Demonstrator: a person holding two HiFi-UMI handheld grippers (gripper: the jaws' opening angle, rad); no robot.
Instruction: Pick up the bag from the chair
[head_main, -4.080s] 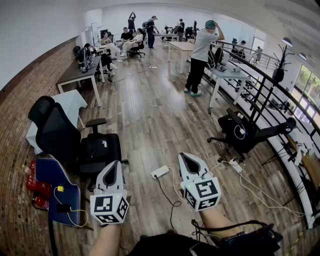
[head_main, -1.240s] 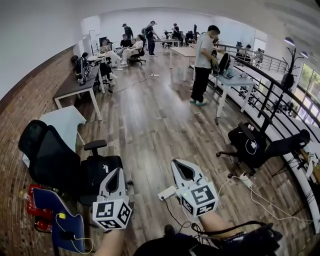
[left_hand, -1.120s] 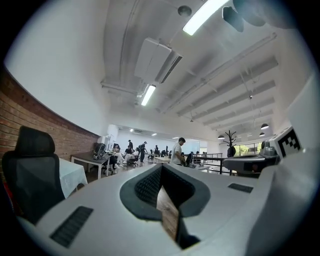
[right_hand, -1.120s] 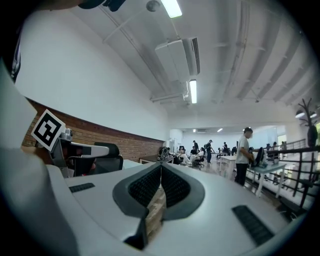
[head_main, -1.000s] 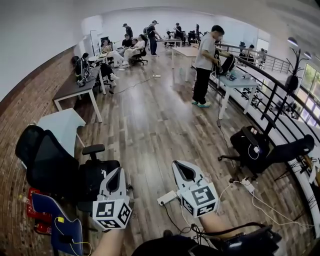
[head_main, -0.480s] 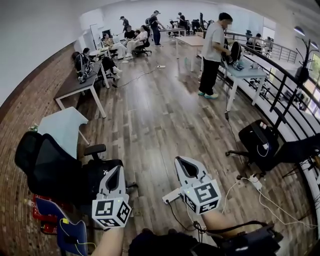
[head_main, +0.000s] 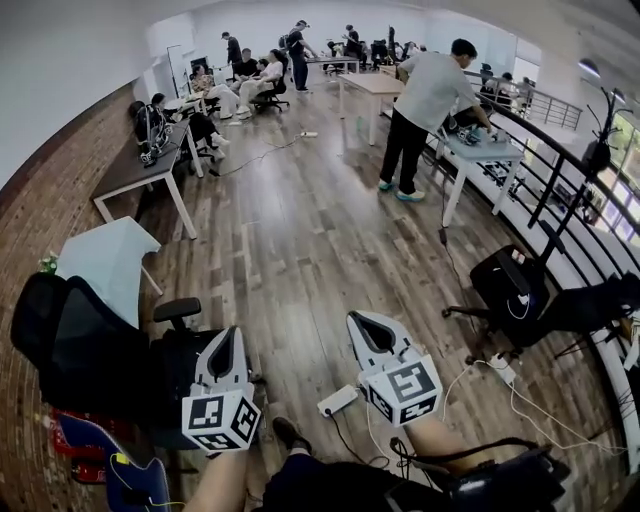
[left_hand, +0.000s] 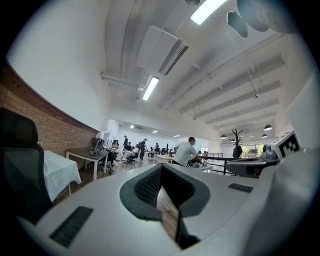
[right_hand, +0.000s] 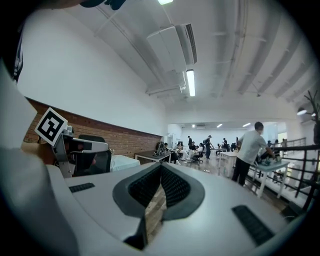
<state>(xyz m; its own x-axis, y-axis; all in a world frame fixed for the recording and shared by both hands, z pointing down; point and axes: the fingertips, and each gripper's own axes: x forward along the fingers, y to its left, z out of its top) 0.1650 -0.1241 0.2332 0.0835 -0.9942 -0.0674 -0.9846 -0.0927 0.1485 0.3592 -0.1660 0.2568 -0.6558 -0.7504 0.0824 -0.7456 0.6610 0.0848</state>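
Both tongs (head_main: 228, 338) (head_main: 362, 325) nearer the chair (head_main: 70, 345)

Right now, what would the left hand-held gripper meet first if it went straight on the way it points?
Nothing close: the left hand-held gripper looks past the chair, on its left, over open floor; depth beyond is unclear.
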